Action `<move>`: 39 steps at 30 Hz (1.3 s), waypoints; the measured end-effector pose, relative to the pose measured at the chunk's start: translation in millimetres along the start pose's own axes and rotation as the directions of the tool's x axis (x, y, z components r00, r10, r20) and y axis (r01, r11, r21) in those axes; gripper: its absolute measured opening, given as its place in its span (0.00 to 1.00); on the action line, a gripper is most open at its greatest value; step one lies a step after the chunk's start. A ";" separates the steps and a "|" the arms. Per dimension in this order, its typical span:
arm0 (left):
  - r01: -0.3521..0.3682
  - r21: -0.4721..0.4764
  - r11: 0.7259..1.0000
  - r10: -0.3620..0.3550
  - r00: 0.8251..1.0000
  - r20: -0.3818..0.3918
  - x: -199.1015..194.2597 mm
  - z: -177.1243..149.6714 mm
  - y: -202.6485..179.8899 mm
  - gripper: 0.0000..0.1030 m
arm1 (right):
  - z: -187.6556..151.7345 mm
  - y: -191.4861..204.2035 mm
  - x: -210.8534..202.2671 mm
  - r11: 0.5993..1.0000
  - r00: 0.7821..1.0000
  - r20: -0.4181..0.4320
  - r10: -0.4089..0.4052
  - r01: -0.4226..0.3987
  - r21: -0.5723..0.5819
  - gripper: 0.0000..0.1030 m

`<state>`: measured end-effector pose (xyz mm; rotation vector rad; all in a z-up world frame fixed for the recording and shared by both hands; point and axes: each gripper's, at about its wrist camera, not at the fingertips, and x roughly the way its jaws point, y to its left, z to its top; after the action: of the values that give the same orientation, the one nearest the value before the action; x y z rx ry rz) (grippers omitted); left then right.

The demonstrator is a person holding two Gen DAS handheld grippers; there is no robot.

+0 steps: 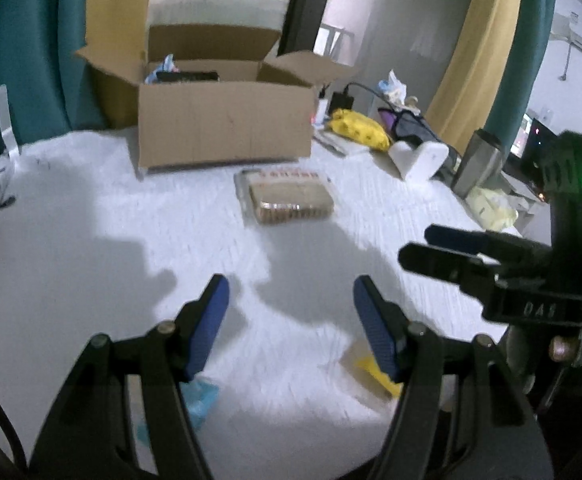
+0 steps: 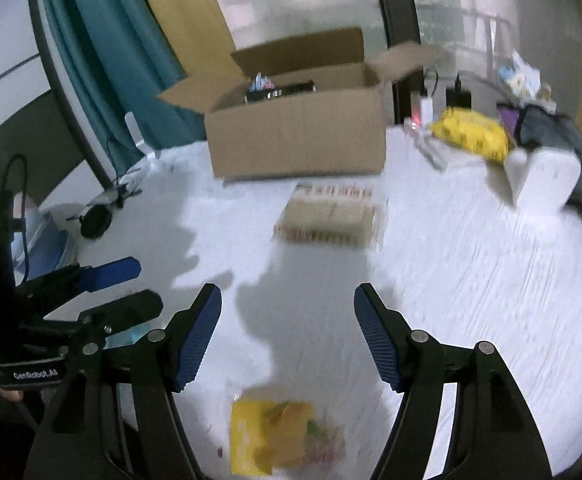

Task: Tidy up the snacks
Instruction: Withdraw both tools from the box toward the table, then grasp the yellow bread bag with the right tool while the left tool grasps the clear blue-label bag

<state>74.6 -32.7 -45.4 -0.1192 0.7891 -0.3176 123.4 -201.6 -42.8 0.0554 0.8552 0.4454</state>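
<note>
A pack of biscuits (image 1: 289, 196) is lying flat on the white table (image 1: 91, 208), well ahead of both pairs of fingers and just in front of an open cardboard box (image 1: 227, 132). A few packets are showing inside the box at its far left corner. Closer in, a yellow snack packet (image 2: 275, 436) is lying on the table just below and between the fingers of the right gripper (image 2: 287, 336); in the left wrist view the same packet is peeking out beside the right-hand finger of the left gripper (image 1: 291, 328). A blue wrapper (image 1: 199, 398) is lying under that gripper's left-hand finger.

Both grippers are hanging over the table with their fingers spread and nothing between them. Each is showing at the edge of the other's view, pointing toward the box.

Further out, to the right of the fingers, a yellow bag (image 2: 471, 134), a white holder (image 2: 543, 178) and a steel cup (image 1: 479, 162) are sitting along the table's edge. Teal and yellow curtains are hanging behind the box.
</note>
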 end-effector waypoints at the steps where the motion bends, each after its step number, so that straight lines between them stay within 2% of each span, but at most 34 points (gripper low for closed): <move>1: 0.002 -0.004 1.000 -0.002 1.000 -0.006 0.7 -3.2 -0.5 0.64 | -7.4 -0.4 1.6 1.000 1.000 -0.015 0.007 -0.006 0.006 0.70; 6: -0.011 0.009 1.000 0.011 1.000 -0.015 -3.8 -20.1 -5.1 0.64 | -37.2 -2.9 6.1 0.999 0.997 -0.072 0.002 0.000 0.037 0.71; 10: -0.027 0.007 1.000 0.027 0.999 -0.022 -6.8 -29.2 -1.3 0.64 | -59.9 -5.9 7.2 0.998 0.993 -0.122 -0.004 0.012 0.063 0.80; 18: -0.062 -0.007 0.998 0.062 0.998 -0.006 -15.5 -38.1 10.6 0.64 | -88.7 -6.0 -8.3 0.994 0.985 -0.171 0.009 0.011 0.112 0.80; 25: -0.115 -0.059 0.992 0.115 0.993 -0.010 -22.0 -50.9 37.5 0.64 | -84.6 6.6 4.4 0.993 0.983 -0.179 0.042 -0.021 0.119 0.80; 30: -0.168 -0.129 0.977 0.168 0.986 -0.013 -26.3 -61.2 69.2 0.64 | -70.7 31.1 31.9 0.999 0.982 -0.188 0.020 -0.014 0.035 0.80; 33: -0.195 -0.169 0.966 0.193 0.981 -0.027 -23.7 -66.6 88.2 0.64 | -67.7 42.0 54.5 1.000 0.975 -0.222 0.027 -0.025 0.012 0.80; 36: -0.200 -0.191 0.961 0.193 0.980 -0.054 -17.3 -70.4 99.4 0.64 | -64.9 53.1 65.1 0.999 0.976 -0.216 0.008 -0.016 -0.035 0.82; 39: -0.172 -0.215 0.961 0.164 0.985 -0.054 -14.7 -71.3 103.9 0.65 | -63.8 56.5 62.6 0.998 0.978 -0.209 -0.012 0.000 -0.057 0.82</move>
<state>38.5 71.3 -108.5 -0.2523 0.8631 -0.0711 91.7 -133.5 -117.2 -0.0468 1.0487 0.4753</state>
